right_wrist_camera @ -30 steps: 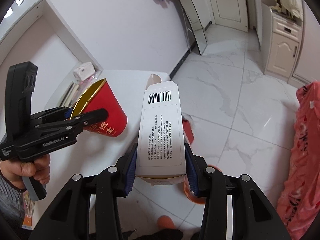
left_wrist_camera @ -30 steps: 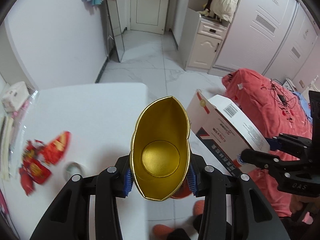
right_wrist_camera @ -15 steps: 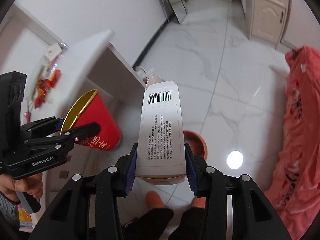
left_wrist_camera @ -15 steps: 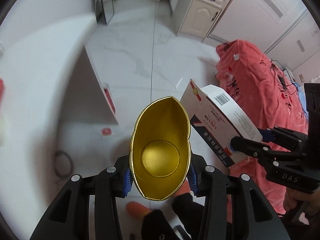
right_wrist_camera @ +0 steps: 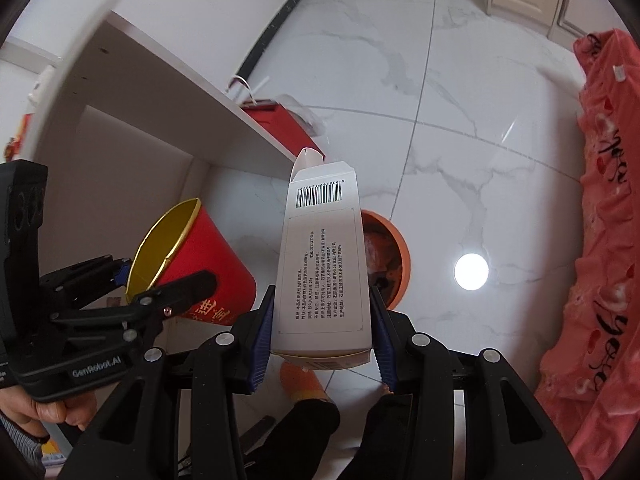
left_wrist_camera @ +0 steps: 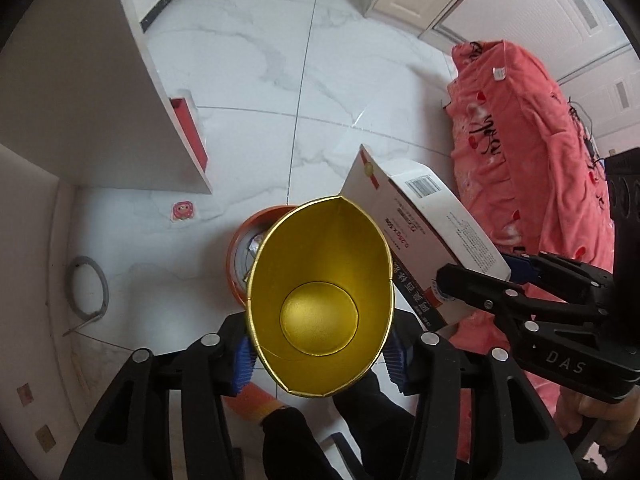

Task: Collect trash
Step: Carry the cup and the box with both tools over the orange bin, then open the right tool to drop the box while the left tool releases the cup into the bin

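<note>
My left gripper (left_wrist_camera: 320, 360) is shut on a red paper cup with a gold inside (left_wrist_camera: 320, 292), squeezed oval, mouth toward the camera. It also shows in the right wrist view (right_wrist_camera: 196, 264). My right gripper (right_wrist_camera: 322, 340) is shut on a white carton with a barcode (right_wrist_camera: 324, 256), also seen in the left wrist view (left_wrist_camera: 420, 236). Both are held above the floor, over an orange trash bin (left_wrist_camera: 240, 256) that stands on the tiles with trash inside. In the right wrist view the bin (right_wrist_camera: 394, 256) sits just behind the carton.
A white desk panel (left_wrist_camera: 120, 120) stands at the left, with a red bag (right_wrist_camera: 284, 124) beside it. A pink-red blanket (left_wrist_camera: 532, 140) covers the bed at the right. My feet in orange slippers (right_wrist_camera: 300, 380) are below. The floor is white marble tile (left_wrist_camera: 300, 60).
Both grippers swung away from the tabletop and tipped down toward the floor, carrying the cup and the carton over the orange bin. Both stay shut.
</note>
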